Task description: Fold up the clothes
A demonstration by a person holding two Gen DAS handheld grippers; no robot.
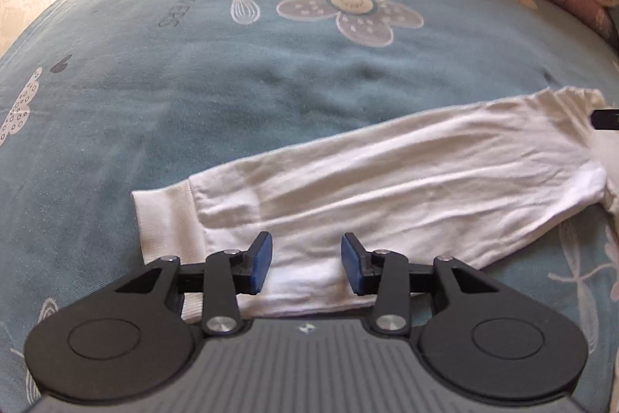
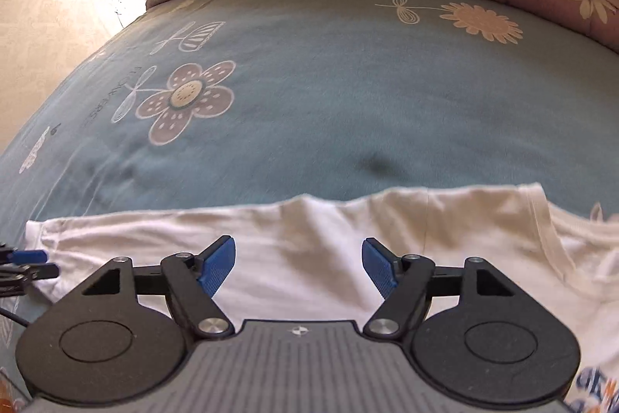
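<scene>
The white long-sleeved shirt (image 2: 309, 250) lies spread on the bed (image 1: 271, 84), one sleeve (image 1: 348, 177) stretched flat out to the side; whether any fold is in it already, you cannot tell from here. Your left claw (image 1: 306, 264) hangs low over the sleeve near its cuff, blue pads apart, gripping nothing. Your right claw (image 2: 298, 268) hovers over the shoulder area, also apart and empty. For a clean fold, pinch both layers at the edge and keep the fabric taut.
</scene>
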